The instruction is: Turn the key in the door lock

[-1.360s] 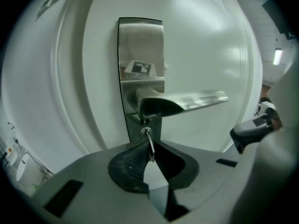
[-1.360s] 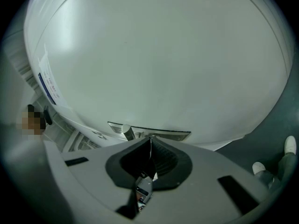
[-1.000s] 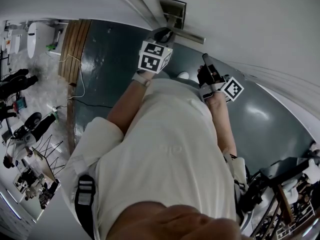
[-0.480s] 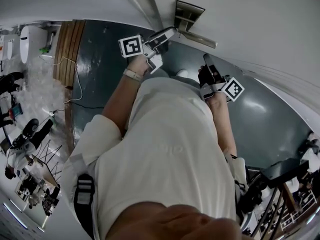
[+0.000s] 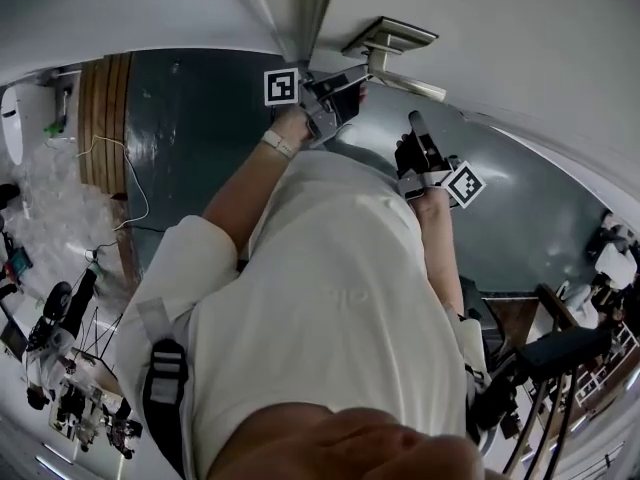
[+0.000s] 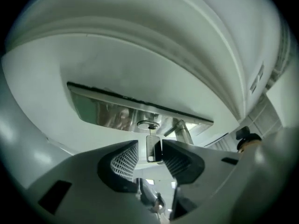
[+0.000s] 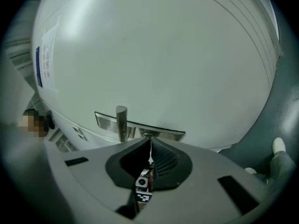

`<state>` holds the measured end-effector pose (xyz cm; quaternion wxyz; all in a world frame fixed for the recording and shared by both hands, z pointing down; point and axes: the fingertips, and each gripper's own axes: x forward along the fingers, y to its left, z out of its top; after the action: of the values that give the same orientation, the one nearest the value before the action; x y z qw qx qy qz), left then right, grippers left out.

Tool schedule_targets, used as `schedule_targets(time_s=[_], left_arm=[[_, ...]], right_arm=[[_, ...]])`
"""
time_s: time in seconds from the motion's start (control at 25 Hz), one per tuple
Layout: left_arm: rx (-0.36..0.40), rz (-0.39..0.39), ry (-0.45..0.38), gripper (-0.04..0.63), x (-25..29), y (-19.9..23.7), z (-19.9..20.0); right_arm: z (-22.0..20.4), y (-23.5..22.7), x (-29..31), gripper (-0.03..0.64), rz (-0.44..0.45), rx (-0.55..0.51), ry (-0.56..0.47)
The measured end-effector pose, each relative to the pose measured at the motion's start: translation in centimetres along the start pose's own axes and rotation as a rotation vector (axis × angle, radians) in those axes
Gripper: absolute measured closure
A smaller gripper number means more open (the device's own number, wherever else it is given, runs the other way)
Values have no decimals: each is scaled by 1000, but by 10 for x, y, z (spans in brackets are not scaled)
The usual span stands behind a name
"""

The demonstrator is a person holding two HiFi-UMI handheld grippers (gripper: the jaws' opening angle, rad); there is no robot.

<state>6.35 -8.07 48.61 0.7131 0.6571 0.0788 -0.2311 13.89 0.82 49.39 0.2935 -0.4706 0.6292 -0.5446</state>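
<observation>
Now my left gripper (image 6: 150, 143), jaws just opening, flanks the small stiff key (image 6: 154, 151), and I'd pinch its flat bow; right gripper (image 7: 150, 143) is closed, empty.

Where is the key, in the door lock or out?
In the lock: the key juts from the lock cylinder, between the left gripper's jaws, which have just been opening and stand apart.
</observation>
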Motion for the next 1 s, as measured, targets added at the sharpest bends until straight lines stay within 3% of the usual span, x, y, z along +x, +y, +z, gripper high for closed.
schedule_targets(time_s=[0.12, 0.2, 0.32, 0.6, 1.0], left_arm=[[-131, -106, -9, 463, -4, -3, 3], [-213, -174, -27, 511, -11, -12, 18], [-264, -209, -40, 525, -8, -14, 34], [-180, -71, -26, 529, -4, -5, 46], [-3, 136, -12, 526, -10, -7, 50]], right_arm=[[-9, 1, 7, 592, -13, -4, -17], [-14, 5, 25, 592, -25, -9, -24], [-8, 7, 41, 592, -40, -17, -31], [-7, -1, 57, 592, -52, -14, -18], [-20, 4, 64, 592, -22, -3, 16]])
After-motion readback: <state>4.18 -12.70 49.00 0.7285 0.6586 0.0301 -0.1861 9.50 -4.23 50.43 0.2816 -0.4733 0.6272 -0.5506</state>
